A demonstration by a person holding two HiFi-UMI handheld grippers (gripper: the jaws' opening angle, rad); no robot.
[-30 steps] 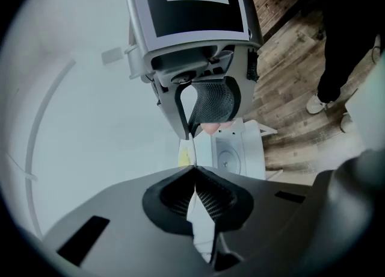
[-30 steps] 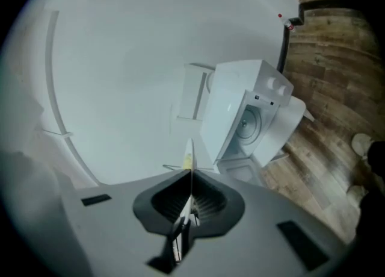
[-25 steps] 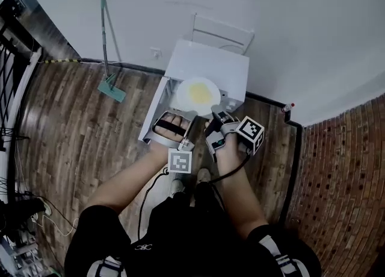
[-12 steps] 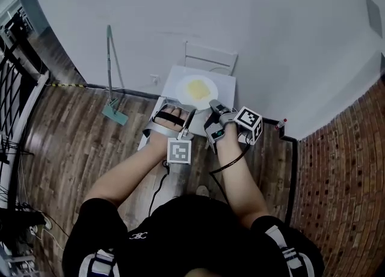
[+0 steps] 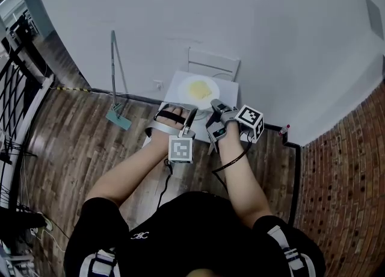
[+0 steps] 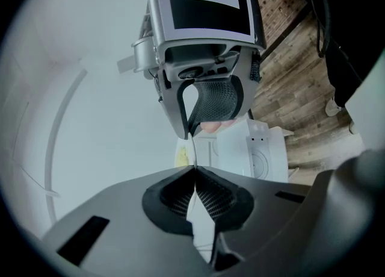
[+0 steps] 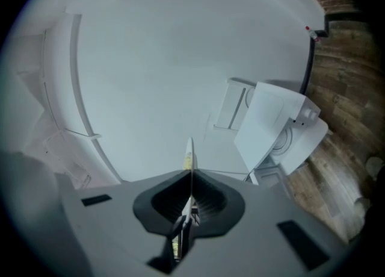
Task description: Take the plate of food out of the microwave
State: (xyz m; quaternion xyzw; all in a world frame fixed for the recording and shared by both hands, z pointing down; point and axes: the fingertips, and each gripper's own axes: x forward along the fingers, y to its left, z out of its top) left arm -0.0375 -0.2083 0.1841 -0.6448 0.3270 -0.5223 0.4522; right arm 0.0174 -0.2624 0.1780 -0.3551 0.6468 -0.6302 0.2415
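A round white plate (image 5: 200,91) is being held at centre frame in the head view, w/ a flat yellow patch of food (image 5: 200,88) lying on it. The plate is out of the cavity and is being seen over the boxy white top of the microwave (image 5: 231,92). Its near rim is being pinched from two sides. The left gripper (image 5: 190,113) is being kept clamped on the rim, jaws nearly together. The right gripper (image 5: 212,113) is likewise being kept closed down on the rim just beside it. In the left gripper view the plate is being shown edge-on as a thin pale line (image 6: 194,149) between dark, mesh-textured pads (image 6: 213,200). In the right gripper view the same thin edge (image 7: 190,152) is being gripped, w/ the microwave (image 7: 277,125) at mid right. A long-handled mop (image 5: 117,116) w/ a teal head is being leaned on the white wall at upper left, over wood-plank floor (image 5: 72,131).
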